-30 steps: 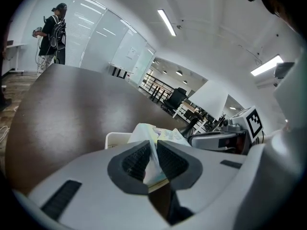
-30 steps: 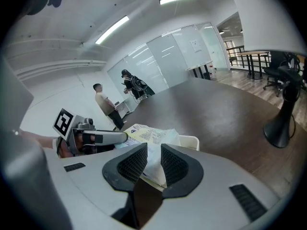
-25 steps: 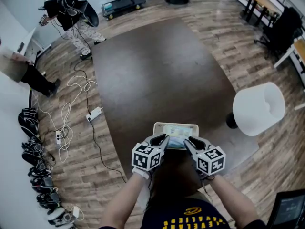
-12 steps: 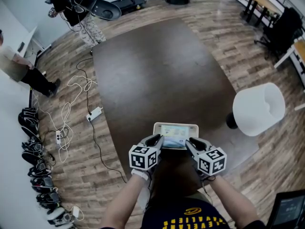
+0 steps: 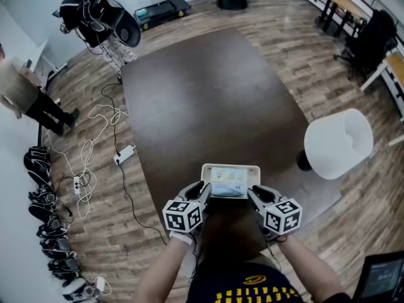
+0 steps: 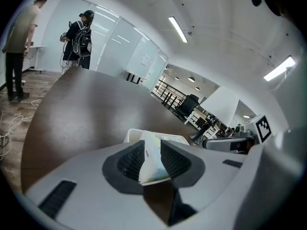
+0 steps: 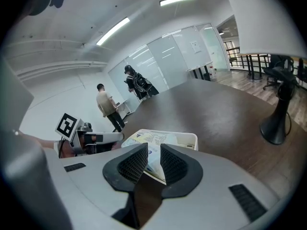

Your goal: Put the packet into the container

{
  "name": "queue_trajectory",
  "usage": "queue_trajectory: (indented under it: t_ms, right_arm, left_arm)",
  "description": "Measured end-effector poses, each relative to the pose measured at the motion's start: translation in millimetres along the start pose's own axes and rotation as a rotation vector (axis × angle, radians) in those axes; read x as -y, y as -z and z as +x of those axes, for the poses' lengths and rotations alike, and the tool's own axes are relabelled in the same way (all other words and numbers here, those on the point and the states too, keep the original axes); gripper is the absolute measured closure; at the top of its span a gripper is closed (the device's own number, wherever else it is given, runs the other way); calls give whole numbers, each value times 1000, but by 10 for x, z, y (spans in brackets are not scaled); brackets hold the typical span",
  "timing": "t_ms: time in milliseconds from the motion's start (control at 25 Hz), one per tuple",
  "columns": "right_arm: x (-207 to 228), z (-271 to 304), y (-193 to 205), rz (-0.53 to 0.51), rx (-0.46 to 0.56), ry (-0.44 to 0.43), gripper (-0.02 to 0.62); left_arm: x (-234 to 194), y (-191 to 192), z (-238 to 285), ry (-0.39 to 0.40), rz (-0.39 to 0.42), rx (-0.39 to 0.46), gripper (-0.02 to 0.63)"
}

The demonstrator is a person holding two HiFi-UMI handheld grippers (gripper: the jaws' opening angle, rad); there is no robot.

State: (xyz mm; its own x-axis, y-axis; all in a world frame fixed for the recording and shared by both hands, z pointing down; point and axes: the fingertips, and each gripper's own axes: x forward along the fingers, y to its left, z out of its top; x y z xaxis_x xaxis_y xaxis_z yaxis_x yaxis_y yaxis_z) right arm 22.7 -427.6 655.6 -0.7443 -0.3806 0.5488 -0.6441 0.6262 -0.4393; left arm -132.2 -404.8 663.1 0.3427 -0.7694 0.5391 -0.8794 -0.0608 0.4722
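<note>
Sliding outward, left gripper (image 5: 202,187) spread clamped packet (image 5: 228,181) flat in container (image 5: 231,166) at table (image 5: 208,93) near edge; right gripper (image 5: 254,191) clamped it too; release remained.

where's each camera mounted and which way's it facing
Head view: on the person's head, steeply down at table, container, left gripper, right gripper, forearms.
Left gripper view: on left gripper, along its jaws, packet between them; right gripper at right.
Right gripper view: on right gripper, along its jaws, same packet between; left gripper at left.
Shared: all see container and packet.
</note>
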Motion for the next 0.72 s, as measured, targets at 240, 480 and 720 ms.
queue_trajectory:
  t_ms: [240,480,720]
  right_arm:
    - [-10,-147,-9,21,15,1,505]
    - [-74,-416,6,71,50,-15,505]
    - [-231,-719,-155,85,118,-21,533]
  left_arm:
    - [242,-31,-250,50,-21,48,517]
    - [747,216,-448,163,-30,27,517]
    - [1325,303,-619,307,-20,11,517]
